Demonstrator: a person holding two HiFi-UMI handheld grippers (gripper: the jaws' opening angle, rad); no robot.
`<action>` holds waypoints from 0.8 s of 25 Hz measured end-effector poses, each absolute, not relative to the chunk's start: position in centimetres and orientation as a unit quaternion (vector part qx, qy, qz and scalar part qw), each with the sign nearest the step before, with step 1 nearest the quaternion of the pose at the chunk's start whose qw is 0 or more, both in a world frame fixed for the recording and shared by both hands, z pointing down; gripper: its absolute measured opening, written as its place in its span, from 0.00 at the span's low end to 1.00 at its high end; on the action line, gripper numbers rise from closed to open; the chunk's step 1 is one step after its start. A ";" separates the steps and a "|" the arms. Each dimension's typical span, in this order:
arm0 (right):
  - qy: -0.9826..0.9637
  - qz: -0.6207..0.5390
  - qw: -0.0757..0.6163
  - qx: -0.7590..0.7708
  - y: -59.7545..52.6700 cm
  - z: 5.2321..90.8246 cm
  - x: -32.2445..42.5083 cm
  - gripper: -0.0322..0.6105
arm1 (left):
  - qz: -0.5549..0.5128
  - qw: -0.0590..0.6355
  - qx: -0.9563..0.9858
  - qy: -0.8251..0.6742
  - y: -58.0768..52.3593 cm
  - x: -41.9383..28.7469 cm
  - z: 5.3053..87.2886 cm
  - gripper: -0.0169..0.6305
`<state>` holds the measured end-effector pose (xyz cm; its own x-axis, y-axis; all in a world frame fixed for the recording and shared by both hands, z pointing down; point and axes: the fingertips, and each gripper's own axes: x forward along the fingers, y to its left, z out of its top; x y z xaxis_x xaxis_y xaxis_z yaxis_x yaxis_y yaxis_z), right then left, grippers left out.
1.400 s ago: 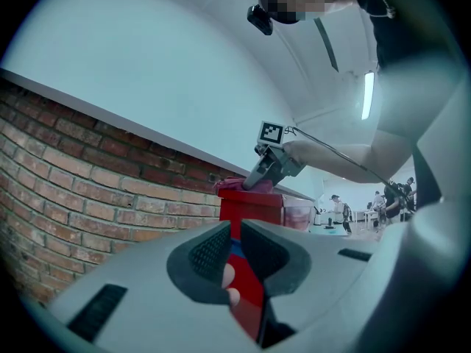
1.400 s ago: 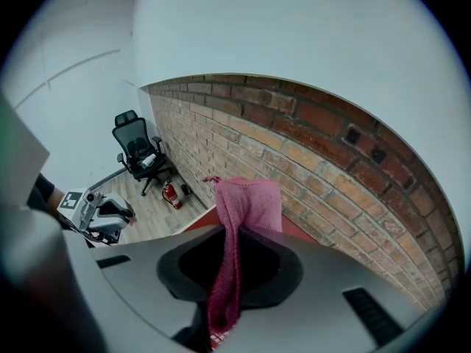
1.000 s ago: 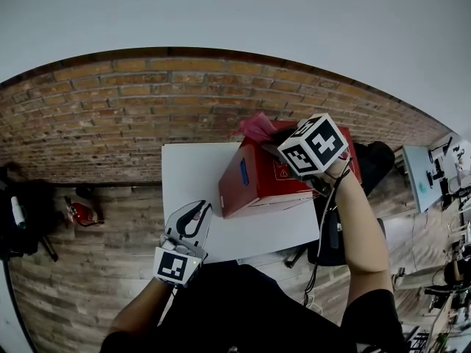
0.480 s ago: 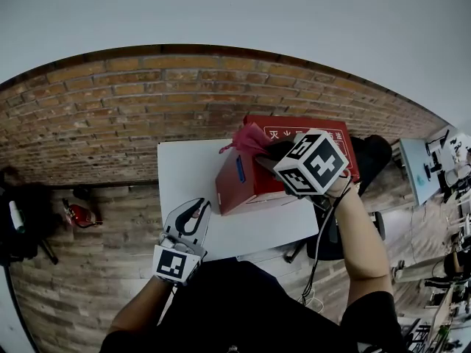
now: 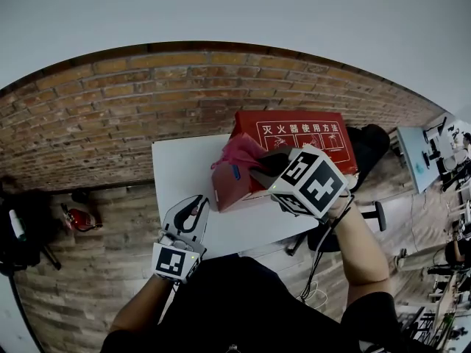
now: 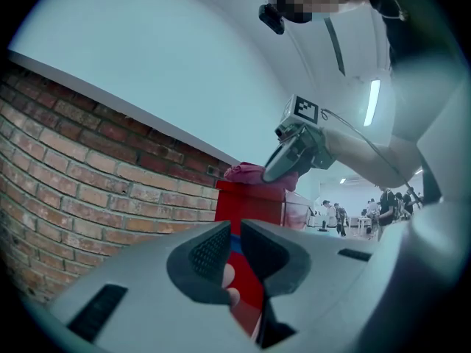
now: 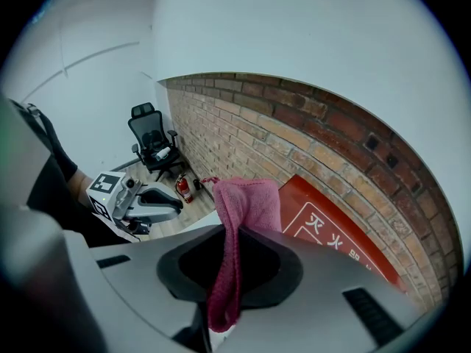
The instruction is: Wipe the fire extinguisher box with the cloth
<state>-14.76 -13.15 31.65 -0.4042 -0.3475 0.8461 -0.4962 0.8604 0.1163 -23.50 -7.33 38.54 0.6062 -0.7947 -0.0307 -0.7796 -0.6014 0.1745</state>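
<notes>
In the head view, the fire extinguisher box (image 5: 294, 134) stands at the far right of the white desk (image 5: 184, 175), against the brick wall (image 5: 110, 116). It is red, with white characters and pictograms on its broad face and a blue patch on its left end. The right tongs (image 5: 262, 169) reach down onto its left part with the cloth (image 5: 239, 153), a pink bunch lying over the box's left top edge. The left tongs (image 5: 193, 206) hang over the near left of the desk, well apart from the box.

In the left gripper view, the left tongs' jaws stand a little apart with nothing between them; the red box shows beyond the gap, with the cloth on top of it.

In the right gripper view, the right tongs are clamped on a fold of the cloth, a ribbed pink knit that bulges past the tips and droops limply below the jaws. A small extinguisher (image 7: 180, 188) and an office chair (image 7: 151, 142) stand on the floor beyond.

The cloth looks soft and light, so a pinch on a gathered fold should hold it. The box looks stiff and smooth-faced; it may slide under a push, so its left end seems the place to brace it.
</notes>
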 end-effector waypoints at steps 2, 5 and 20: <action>-0.835 0.074 0.483 0.252 -12.6 31.7 -14.9 0.15 | -0.053 0.079 0.893 -0.441 -7.5 -23.5 38.6 0.13; -0.837 0.069 0.483 0.249 -11.7 31.8 -15.2 0.15 | -0.053 0.077 0.894 -0.439 -7.8 -23.3 38.4 0.13; -0.838 0.060 0.471 0.271 -11.6 31.7 -13.3 0.15 | -0.044 0.079 0.898 -0.431 -8.3 -21.9 38.7 0.13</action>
<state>-13.26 -11.60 31.69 -0.4101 -0.3976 0.8208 -0.5100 0.8461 0.1551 -21.89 -8.25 38.73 0.6244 -0.7810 -0.0119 -0.7670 -0.6160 0.1798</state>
